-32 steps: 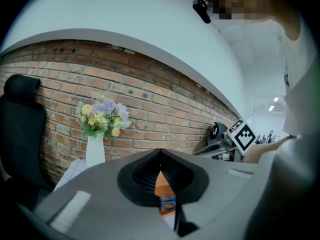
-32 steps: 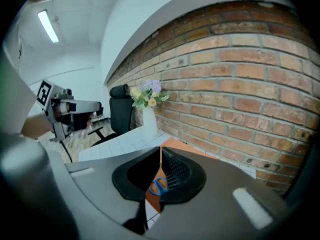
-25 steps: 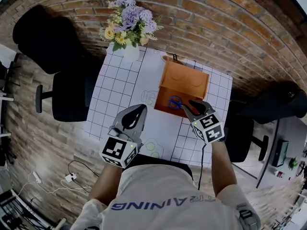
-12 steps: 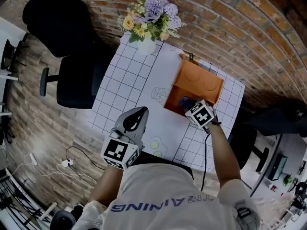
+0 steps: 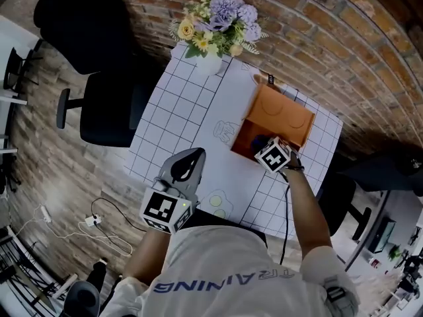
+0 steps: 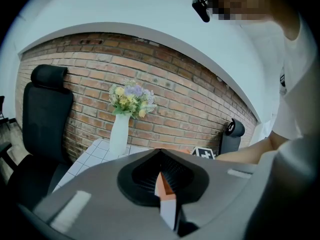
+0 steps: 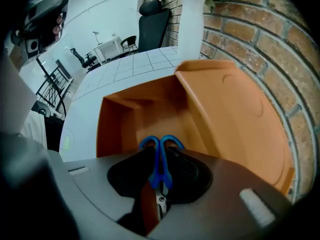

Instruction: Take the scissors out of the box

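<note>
An orange box (image 5: 242, 137) stands open on the white gridded table (image 5: 178, 111), its lid (image 5: 283, 115) tipped back toward the brick wall. Blue-handled scissors (image 7: 160, 151) lie on the box floor (image 7: 125, 126). My right gripper (image 7: 157, 196) points steeply down into the box, and its jaws are closing with the scissors between them; a sliver of box floor still shows beside the blades. In the head view its marker cube covers the scissors. My left gripper (image 5: 193, 153) hovers over the table's near left part, a narrow gap between its jaws (image 6: 166, 186), holding nothing.
A white vase of flowers (image 5: 210, 61) stands at the table's far left corner against the brick wall. Black office chairs sit left (image 5: 109, 107) and right (image 5: 337, 193) of the table. Cables (image 5: 99, 226) lie on the wooden floor at the left.
My right gripper has dropped from above the box's near edge down into the box, over the scissors. The left gripper has shifted only slightly.
</note>
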The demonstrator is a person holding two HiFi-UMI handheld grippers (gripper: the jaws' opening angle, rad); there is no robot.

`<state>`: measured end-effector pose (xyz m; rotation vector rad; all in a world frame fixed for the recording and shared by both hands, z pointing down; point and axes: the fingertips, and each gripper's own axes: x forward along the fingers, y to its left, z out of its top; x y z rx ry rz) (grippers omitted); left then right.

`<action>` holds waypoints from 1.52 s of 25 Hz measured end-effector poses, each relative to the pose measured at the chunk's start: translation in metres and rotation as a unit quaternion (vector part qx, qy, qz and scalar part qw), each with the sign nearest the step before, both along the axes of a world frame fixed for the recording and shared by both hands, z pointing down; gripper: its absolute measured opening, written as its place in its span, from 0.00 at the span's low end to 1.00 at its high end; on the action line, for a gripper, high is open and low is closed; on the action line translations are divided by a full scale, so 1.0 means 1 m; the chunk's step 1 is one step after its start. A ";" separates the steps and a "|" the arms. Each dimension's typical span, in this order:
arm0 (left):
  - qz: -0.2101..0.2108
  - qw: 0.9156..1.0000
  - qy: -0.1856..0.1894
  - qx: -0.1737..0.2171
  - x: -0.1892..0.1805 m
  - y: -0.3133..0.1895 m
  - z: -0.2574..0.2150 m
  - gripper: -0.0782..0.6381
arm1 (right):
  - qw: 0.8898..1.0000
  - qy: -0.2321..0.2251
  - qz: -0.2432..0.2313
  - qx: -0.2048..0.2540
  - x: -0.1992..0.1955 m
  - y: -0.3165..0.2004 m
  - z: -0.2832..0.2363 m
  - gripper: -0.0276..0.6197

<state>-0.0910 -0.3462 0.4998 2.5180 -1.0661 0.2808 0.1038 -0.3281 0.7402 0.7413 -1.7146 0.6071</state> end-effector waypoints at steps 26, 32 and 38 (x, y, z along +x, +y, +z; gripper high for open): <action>0.046 0.998 0.041 0.034 0.034 0.014 -0.048 0.11 | 0.959 -0.099 0.126 0.232 0.016 0.011 -0.168 0.19; 0.069 0.994 0.050 0.071 0.054 0.025 -0.079 0.11 | 0.912 -0.167 0.188 0.325 0.033 0.029 -0.249 0.19; 0.080 0.989 0.061 0.109 0.067 0.034 -0.116 0.11 | 0.852 -0.216 0.235 0.414 0.050 0.055 -0.330 0.19</action>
